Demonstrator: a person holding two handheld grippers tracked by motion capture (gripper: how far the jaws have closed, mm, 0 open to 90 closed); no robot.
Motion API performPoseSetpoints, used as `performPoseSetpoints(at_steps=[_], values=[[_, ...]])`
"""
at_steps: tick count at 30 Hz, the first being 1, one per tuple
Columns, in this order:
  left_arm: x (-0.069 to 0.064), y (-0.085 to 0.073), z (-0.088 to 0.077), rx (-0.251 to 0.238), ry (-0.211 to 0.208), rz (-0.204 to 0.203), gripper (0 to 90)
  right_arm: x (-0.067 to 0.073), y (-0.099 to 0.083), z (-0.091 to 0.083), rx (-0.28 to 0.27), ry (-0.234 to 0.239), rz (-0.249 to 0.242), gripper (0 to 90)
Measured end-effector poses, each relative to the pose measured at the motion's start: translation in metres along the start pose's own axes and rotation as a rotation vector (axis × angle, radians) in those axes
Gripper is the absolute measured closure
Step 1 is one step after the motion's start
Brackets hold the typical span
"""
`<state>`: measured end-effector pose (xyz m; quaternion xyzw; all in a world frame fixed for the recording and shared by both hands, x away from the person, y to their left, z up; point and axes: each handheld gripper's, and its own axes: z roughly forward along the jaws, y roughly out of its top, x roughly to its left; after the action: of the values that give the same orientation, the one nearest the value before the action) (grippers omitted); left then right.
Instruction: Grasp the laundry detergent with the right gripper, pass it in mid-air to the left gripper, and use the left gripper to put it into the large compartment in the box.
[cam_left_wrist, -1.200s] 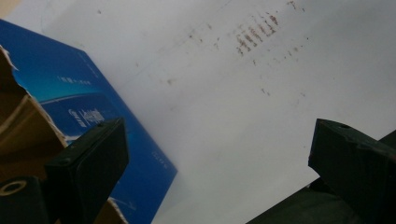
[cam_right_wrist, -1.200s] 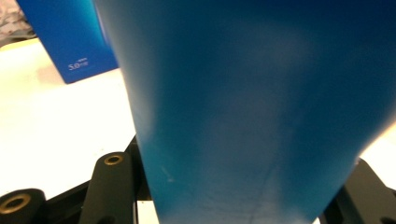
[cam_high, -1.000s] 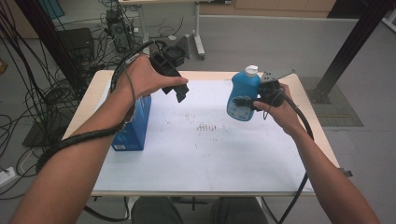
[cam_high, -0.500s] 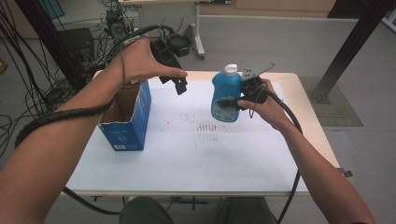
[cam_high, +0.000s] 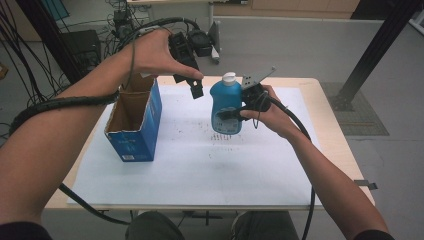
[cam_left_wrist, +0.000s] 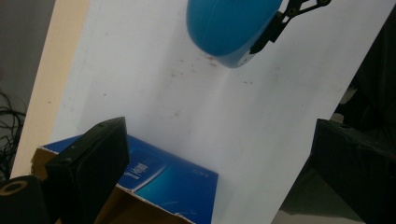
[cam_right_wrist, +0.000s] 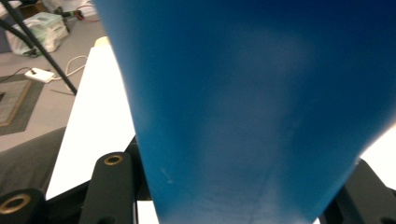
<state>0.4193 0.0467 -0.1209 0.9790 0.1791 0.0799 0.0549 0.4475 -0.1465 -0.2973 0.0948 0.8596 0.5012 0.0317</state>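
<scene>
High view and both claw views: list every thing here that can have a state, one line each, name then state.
Blue plastic bottle with white cap: capped, upright, held off the table in the right claw.
Blue cardboard box: top open, standing on the table, nothing visible inside.
Left claw: jaws apart, empty, above the box.
Right claw: shut on the bottle's body.
White-topped table: faint dark specks near the middle.

Both forearms reach over the table, a gripper in each hand.

The left gripper (cam_high: 194, 86) hangs raised, pointing down, jaws apart and empty. The right gripper (cam_high: 235, 112) points leftward, its jaws clamped on a blue bottle (cam_high: 226, 107) held upright.
</scene>
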Motion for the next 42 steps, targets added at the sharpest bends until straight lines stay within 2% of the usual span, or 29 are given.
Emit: performPoseSetpoints(at_steps=[4,12,19,28,42], values=[[0.0,0.003,0.002,0.013,-0.019,0.035,5.6,0.002,0.005,0.009,0.0,0.029,-0.02,43.7],[0.002,0.009,0.007,0.033,-0.044,0.069,5.4,0.01,0.012,0.027,0.006,0.084,-0.06,43.7],[0.002,0.01,0.012,0.057,-0.061,0.097,5.3,0.014,0.016,0.038,0.015,0.102,-0.091,43.8],[0.001,0.013,0.015,0.072,-0.065,0.122,5.4,0.018,0.021,0.045,-0.005,0.127,-0.105,43.8],[-0.006,0.015,0.023,0.096,-0.073,0.14,5.4,0.028,0.03,0.043,-0.037,0.15,-0.133,43.7]])
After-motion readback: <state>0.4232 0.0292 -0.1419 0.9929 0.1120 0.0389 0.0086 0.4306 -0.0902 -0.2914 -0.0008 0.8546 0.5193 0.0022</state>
